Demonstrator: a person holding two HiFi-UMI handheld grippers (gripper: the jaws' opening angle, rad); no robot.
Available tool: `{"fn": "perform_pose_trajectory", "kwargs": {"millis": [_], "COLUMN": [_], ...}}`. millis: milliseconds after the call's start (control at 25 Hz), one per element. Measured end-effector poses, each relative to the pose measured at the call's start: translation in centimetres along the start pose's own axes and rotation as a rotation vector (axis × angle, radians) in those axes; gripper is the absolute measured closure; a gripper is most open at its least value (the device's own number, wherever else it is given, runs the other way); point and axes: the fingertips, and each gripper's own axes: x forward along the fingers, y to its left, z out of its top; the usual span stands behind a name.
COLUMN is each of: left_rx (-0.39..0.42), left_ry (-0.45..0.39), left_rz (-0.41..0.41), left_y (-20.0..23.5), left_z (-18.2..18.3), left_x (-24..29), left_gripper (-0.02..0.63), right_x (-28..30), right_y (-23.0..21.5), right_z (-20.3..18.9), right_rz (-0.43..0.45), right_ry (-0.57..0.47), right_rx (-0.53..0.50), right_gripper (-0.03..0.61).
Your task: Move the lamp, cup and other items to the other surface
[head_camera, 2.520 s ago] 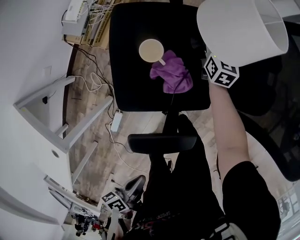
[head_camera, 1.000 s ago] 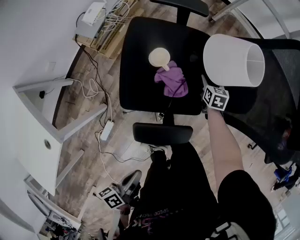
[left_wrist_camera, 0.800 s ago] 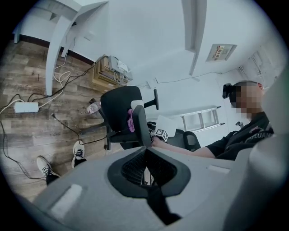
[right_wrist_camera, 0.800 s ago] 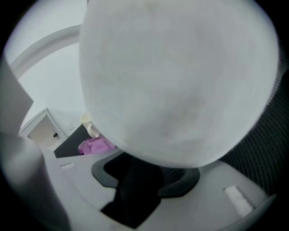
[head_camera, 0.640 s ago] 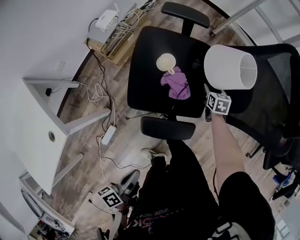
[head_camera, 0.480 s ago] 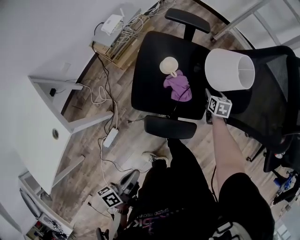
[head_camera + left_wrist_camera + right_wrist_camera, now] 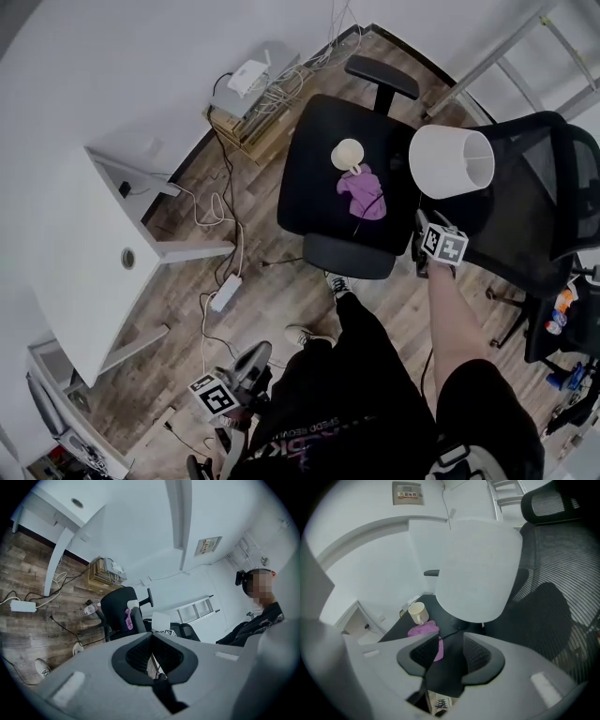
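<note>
Barely begun: the right gripper (image 7: 449, 651), jaws just closing, grasps the lamp (image 7: 450, 161) beside the chair seat (image 7: 314, 178); cup (image 7: 347, 153) and purple cloth (image 7: 364, 194) lie on it. The left gripper (image 7: 151, 639) is clenched, empty.

Wood floor (image 7: 281, 281); white power strip (image 7: 226, 293) with cables (image 7: 190, 199), left; white box (image 7: 247, 78) by far wall; mesh chair (image 7: 534, 216), right; ladder (image 7: 511, 47), far right.

- Soft, even indoor light; shadows on the wooden floor (image 7: 272, 300) are faint.
- The white desk (image 7: 84, 244) and the lamp (image 7: 478, 569) shade nearly wash out, while the black chair seat (image 7: 323, 178) loses detail.
- Both gripper views bulge fisheye-style, with black corners and a blurred close foreground.
</note>
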Motion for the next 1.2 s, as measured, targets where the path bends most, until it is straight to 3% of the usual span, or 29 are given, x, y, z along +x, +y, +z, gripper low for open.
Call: {"fn": "perform_pose_trajectory", "kwargs": {"millis": [120,240,440,600,720,880,1040,1200], "left_rx": [0.02,0.046,0.082,0.103,0.112,0.092,0.07,0.054], "left_ry": [-0.034,-0.092,-0.176,-0.275,-0.384,-0.489,-0.551,-0.62], "left_rz": [-0.008,-0.006,0.009,0.006,0.015,0.039,0.049,0.053], "left_y": [-0.4,-1.0,-1.2,-1.3,-1.0,-0.5,-0.5,0.0], "left_z": [0.1,0.3,1.0,2.2,2.9,2.4,0.6,-1.4], "left_x": [-1.3,-2.9,-6.1,-10.6,-14.1,-18.4,-21.8,-24.3], "left_gripper": [0.619,0.619,0.62,0.619,0.62,0.62,0.62,0.619], "right_x": [-2.1,-4.6,-10.0,-15.3,-19.9,-27.1,-34.5,-40.9], "right_y": [2.1,6.1,16.7,30.5,41.2,50.9,56.6,57.7], "right_z": [1.2,3.5,6.0,5.3,1.3,-6.2,-12.7,-18.3], "right_rz": [0.101,0.249,0.545,0.825,1.065,1.297,1.485,1.629], "right_ry": [-0.047,-0.098,-0.139,-0.115,-0.013,0.11,0.217,0.311], "right_rx": [0.015,0.005,-0.1,-0.195,-0.29,-0.442,-0.527,-0.674], "right_gripper": [0.47,0.578,0.578,0.578,0.577,0.577,0.575,0.575]}}
